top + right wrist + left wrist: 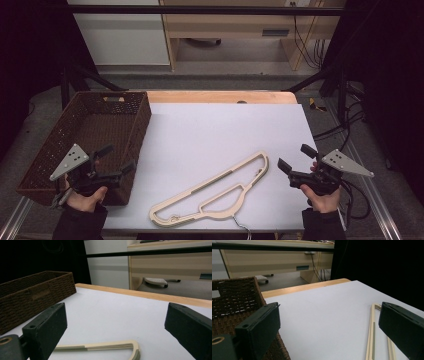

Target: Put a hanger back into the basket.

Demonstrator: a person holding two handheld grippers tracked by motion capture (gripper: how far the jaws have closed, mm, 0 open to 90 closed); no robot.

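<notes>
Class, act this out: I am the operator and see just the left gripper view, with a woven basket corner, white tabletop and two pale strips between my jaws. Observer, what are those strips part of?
Observer: They are one end of a cream hanger-shaped frame lying flat on the white table.
Operator: Is the other claw holding it?
Observer: No. The right claw is open and off the frame's right end, apart from it.
Operator: Anything in the basket?
Observer: From the high view the brown woven basket looks empty.
Operator: Where is my claw?
Observer: The left claw is open above the basket's near right corner.
</notes>
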